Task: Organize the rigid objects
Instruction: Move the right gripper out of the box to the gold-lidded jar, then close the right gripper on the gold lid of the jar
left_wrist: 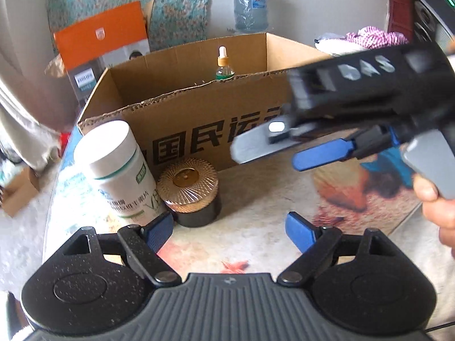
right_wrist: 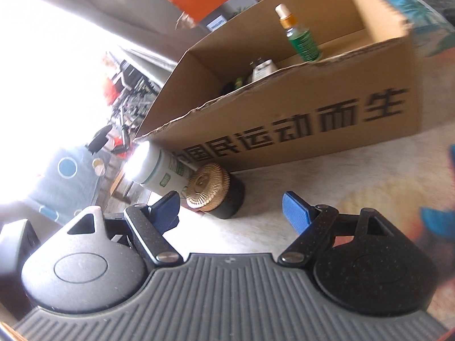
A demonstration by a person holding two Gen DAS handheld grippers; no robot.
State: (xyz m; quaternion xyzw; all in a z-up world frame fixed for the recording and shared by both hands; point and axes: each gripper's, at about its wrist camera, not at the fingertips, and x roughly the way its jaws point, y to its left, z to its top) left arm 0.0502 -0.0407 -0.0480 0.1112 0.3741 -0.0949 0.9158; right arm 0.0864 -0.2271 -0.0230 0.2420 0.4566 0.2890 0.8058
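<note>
A cluttered room with a floral curtain and a water jug lies behind a desk (left_wrist: 256,227) covered in a printed pictorial cloth. A cardboard box (left_wrist: 187,119) fills the upper middle of both views; a green dropper bottle (left_wrist: 224,66) already stands inside it. Still outside, at centre left and just against the box front, are a white supplement bottle (left_wrist: 119,170) and, touching or nearly touching it, a dark jar with a ribbed gold lid (left_wrist: 190,196).

The left tongs (left_wrist: 230,234) at lower centre are spread apart and empty. The right tongs (right_wrist: 230,213) are likewise spread and empty, appearing blurred at the right of the left view (left_wrist: 284,153).

The likely step is collecting the jar or bottle. Approach the jar from its free right side, straddle the body below the lid, and close gently so the neighbouring bottle is not toppled.
</note>
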